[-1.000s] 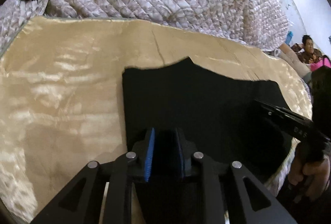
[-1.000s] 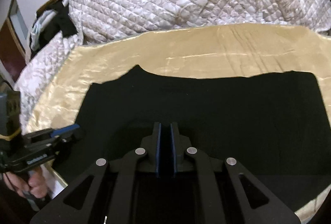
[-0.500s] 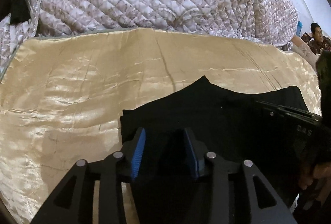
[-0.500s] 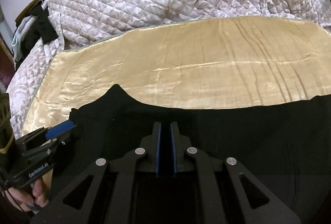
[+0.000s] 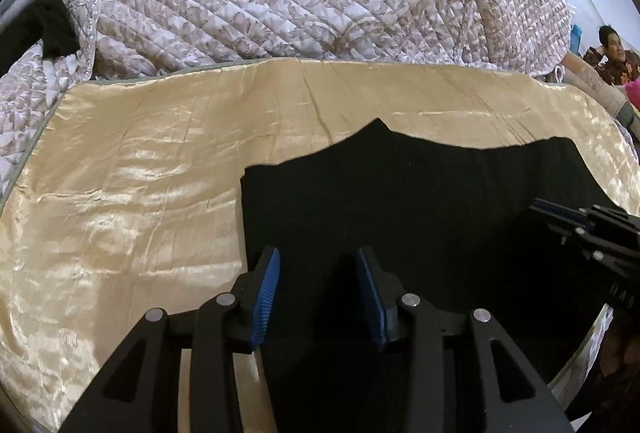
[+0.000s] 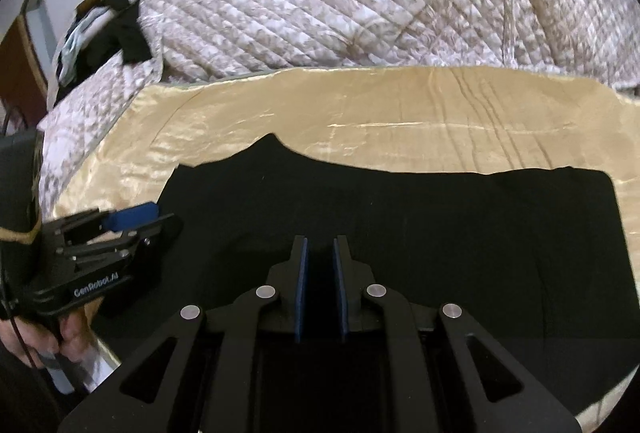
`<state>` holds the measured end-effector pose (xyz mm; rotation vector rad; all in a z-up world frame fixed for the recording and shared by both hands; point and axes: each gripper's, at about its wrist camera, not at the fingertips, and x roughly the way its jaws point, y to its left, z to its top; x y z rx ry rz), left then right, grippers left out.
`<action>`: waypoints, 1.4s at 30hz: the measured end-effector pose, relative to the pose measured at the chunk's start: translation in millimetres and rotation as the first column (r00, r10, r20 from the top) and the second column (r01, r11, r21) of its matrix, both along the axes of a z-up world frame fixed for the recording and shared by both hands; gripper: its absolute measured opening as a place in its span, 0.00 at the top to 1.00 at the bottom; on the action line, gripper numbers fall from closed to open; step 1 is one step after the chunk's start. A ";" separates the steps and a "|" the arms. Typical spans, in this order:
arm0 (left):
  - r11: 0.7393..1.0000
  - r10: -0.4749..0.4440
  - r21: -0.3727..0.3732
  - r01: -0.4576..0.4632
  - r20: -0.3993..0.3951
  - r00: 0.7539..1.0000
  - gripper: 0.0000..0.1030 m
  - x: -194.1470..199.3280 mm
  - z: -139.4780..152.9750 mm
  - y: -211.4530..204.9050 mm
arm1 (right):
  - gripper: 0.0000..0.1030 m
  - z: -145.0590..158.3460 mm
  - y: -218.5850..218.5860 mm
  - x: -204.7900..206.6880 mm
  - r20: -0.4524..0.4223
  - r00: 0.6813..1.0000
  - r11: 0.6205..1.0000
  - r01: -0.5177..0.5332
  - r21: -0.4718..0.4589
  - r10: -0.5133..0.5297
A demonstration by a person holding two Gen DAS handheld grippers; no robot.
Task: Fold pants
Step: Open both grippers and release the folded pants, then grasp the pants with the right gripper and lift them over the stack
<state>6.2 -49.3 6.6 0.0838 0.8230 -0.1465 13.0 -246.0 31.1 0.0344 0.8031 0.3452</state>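
The left gripper (image 5: pixel 318 289) was closest to the camera in the left wrist view. Its two blue pads (image 5: pixel 266 291) stood well apart and had just been spreading wider. Black cloth lay under the gap, but the pads did not squeeze it, so this gripper had let go.

In the right wrist view, the right gripper (image 6: pixel 320 287) showed its blue pads with only a thin gap between them. They had just begun to part a little. Dark cloth lay right under them, and I could not tell whether they pinched any of it.

The black pants (image 5: pixel 420 201) lay flat on the shiny gold cloth (image 5: pixel 132 185), spread from side to side. A small point of the pants stuck up along their far edge. Both grippers hung over the near part of the pants, the left one by the pants' left end.

A hand (image 6: pixel 60 337) held the left gripper's handle at the left edge of the right wrist view.

Behind the gold cloth was a big puffy quilt (image 6: pixel 360 1) with a brown and white pattern. Some dark clothes (image 6: pixel 108 37) sat in a pile on its far left. Far off to the right, a person (image 5: pixel 612 53) sat near the wall.
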 end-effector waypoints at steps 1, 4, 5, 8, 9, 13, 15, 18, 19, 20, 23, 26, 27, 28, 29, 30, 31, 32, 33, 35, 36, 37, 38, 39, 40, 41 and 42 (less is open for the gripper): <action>1.000 -0.001 0.004 0.001 0.001 1.000 0.55 -1.5 -1.0 -0.6 | 0.88 -1.7 3.1 -2.4 0.000 1.000 1.000 -0.010 -0.019 0.010; 1.000 -0.002 0.017 0.001 0.010 1.000 0.52 -4.9 -2.7 -2.0 | 0.87 -11.5 7.8 -5.0 -0.008 1.000 0.998 -0.029 -0.054 0.029; 1.000 -0.002 0.020 0.001 0.013 1.000 0.52 -5.7 -3.0 -2.6 | 0.85 -12.0 7.1 -6.1 0.004 1.000 0.998 -0.029 -0.057 0.030; 1.000 0.000 0.019 0.000 0.016 1.000 0.51 -6.8 -3.7 -2.4 | 0.82 -14.1 3.8 -5.9 0.007 1.000 0.998 -0.028 -0.050 0.028; 1.000 0.000 0.020 0.000 0.018 1.000 0.50 -7.3 -4.0 -2.6 | 0.82 -14.7 3.2 -6.4 0.008 1.000 0.999 -0.026 -0.043 0.026; 1.000 -0.003 0.020 0.002 0.017 1.000 0.46 -7.3 -3.7 -1.4 | 0.81 -15.5 5.9 -10.3 0.030 0.999 0.997 -0.031 -0.065 0.033; 1.000 0.002 0.023 -0.003 0.018 1.000 0.41 -7.9 -4.3 -0.3 | 0.81 -15.5 7.7 -12.0 0.039 0.999 0.997 -0.033 -0.077 0.036; 0.999 0.035 -0.007 -0.035 0.003 0.999 0.33 -9.1 -7.1 8.3 | 0.78 -15.1 5.9 -13.7 0.037 0.998 0.997 -0.039 -0.069 0.042; 0.998 0.043 -0.035 -0.043 -0.006 0.999 0.33 -9.4 -7.7 12.6 | 0.76 -15.2 4.7 -15.1 0.038 0.998 0.997 -0.040 -0.065 0.043; 0.998 0.047 -0.045 -0.048 -0.009 0.999 0.32 -10.5 -7.9 14.4 | 0.72 -15.5 3.6 -16.7 0.040 0.998 0.997 -0.036 -0.067 0.038; 0.999 0.043 -0.027 -0.043 0.002 0.999 0.32 -14.4 -7.4 13.1 | 0.56 -17.7 -1.6 -20.0 0.036 0.999 0.998 -0.012 -0.056 0.014; 0.998 0.047 -0.035 -0.046 0.005 0.999 0.32 -19.7 -7.9 15.4 | 0.54 -16.7 -3.2 -25.8 0.036 0.999 0.998 -0.015 -0.057 0.017; 0.998 0.049 -0.039 -0.048 0.007 0.999 0.32 -22.8 -8.2 16.0 | 0.54 -16.5 -2.7 -27.9 0.039 0.999 0.998 -0.018 -0.064 0.020; 0.998 0.049 -0.042 -0.049 0.009 0.999 0.32 -25.4 -7.8 17.0 | 0.53 -16.3 -2.2 -33.0 0.047 0.999 0.997 -0.021 -0.078 0.024; 0.998 0.048 -0.044 -0.048 0.014 0.999 0.32 -29.2 -7.8 17.9 | 0.52 -16.6 -2.2 -36.1 0.052 0.998 0.996 -0.022 -0.084 0.027; 0.998 0.047 -0.042 -0.046 0.019 0.999 0.32 -32.0 -7.9 18.0 | 0.51 -17.1 -2.0 -40.6 0.058 0.998 0.995 -0.025 -0.092 0.030; 0.998 0.044 -0.039 -0.043 0.026 0.999 0.32 -35.1 -8.3 17.7 | 0.49 -17.9 -1.8 -45.4 0.065 0.997 0.995 -0.026 -0.100 0.033; 0.999 0.041 -0.034 -0.040 0.032 0.999 0.31 -37.4 -8.5 17.8 | 0.47 -18.7 -1.6 -50.0 0.074 0.997 0.994 -0.028 -0.108 0.036; 0.999 0.039 -0.032 -0.038 0.036 0.999 0.31 -39.7 -8.3 17.6 | 0.47 -19.4 -1.9 -54.5 0.083 0.996 0.993 -0.029 -0.115 0.039; 0.999 0.035 -0.035 -0.034 0.039 0.999 0.31 -41.5 -7.7 18.5 | 0.46 -19.3 -4.4 -60.7 0.090 0.995 0.993 -0.029 -0.118 0.040; 0.999 0.035 -0.037 -0.033 0.039 0.999 0.31 -42.3 -7.5 18.7 | 0.46 -18.8 -5.9 -61.7 0.088 0.995 0.993 -0.029 -0.115 0.040; 0.999 0.035 -0.038 -0.034 0.038 0.999 0.30 -42.3 -7.2 18.6 | 0.46 -18.0 -8.0 -61.9 0.083 0.996 0.993 -0.030 -0.111 0.039; 0.999 0.037 -0.037 -0.035 0.037 0.999 0.30 -42.4 -7.2 18.3 | 0.46 -16.9 -11.6 -61.1 0.080 0.996 0.994 -0.027 -0.108 0.035; 0.999 0.037 -0.037 -0.036 0.036 0.999 0.29 -42.3 -6.9 18.4 | 0.46 -16.1 -15.4 -59.1 0.078 0.997 0.994 -0.012 -0.112 0.021; 0.999 0.038 -0.035 -0.036 0.036 0.999 0.28 -42.3 -7.0 18.1 | 0.46 -14.9 -20.2 -56.8 0.078 0.997 0.993 0.012 -0.114 -0.003; 0.999 0.040 -0.032 -0.039 0.036 0.999 0.28 -41.5 -6.8 18.8 | 0.46 -13.9 -25.3 -54.7 0.079 0.997 0.993 0.035 -0.112 -0.026; 0.999 0.041 -0.032 -0.040 0.036 0.999 0.27 -41.6 -7.4 18.8 | 0.46 -12.8 -34.5 -51.4 0.079 0.994 0.991 0.077 -0.109 -0.069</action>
